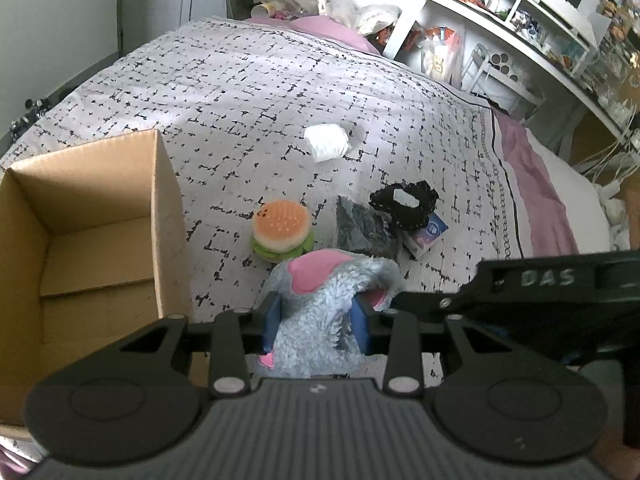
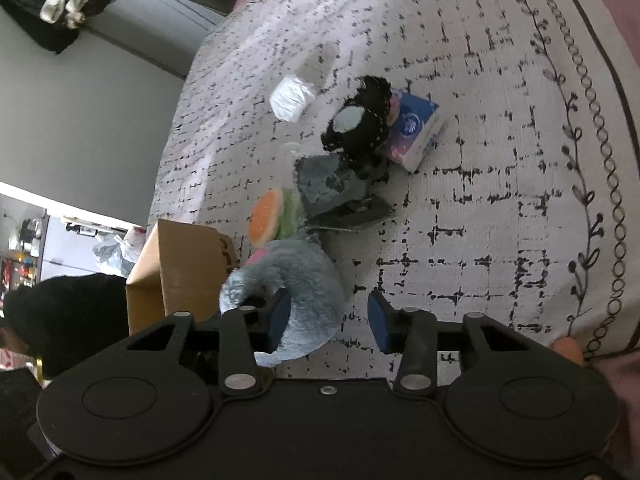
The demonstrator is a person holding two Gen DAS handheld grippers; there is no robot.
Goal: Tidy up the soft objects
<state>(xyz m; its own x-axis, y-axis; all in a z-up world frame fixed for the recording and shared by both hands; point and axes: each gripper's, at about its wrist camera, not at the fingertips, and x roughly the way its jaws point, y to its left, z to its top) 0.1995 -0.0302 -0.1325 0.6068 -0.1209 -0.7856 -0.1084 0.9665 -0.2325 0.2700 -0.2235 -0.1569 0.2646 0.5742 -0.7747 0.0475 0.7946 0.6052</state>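
A grey-blue plush toy with pink patches (image 1: 336, 300) hangs between the blue pads of my left gripper (image 1: 317, 320), which is shut on it just above the patterned bedspread (image 1: 240, 92). An open cardboard box (image 1: 92, 176) stands to the left of it. My right gripper (image 2: 329, 320) is open. The same plush toy (image 2: 296, 276) lies against its left pad, and its right pad (image 2: 378, 320) stands apart over bare bedspread. The right gripper's black body (image 1: 560, 284) reaches in from the right. A plush burger (image 1: 282, 228) sits just beyond.
On the bed lie a white soft bundle (image 1: 326, 142), a black lacy piece (image 1: 404, 200), a dark grey cloth (image 1: 360, 224) and a blue tissue pack (image 1: 426, 234). Cluttered white shelves (image 1: 520, 20) stand past the bed's far right edge. The box's outer wall (image 2: 188, 264) is left of the right gripper.
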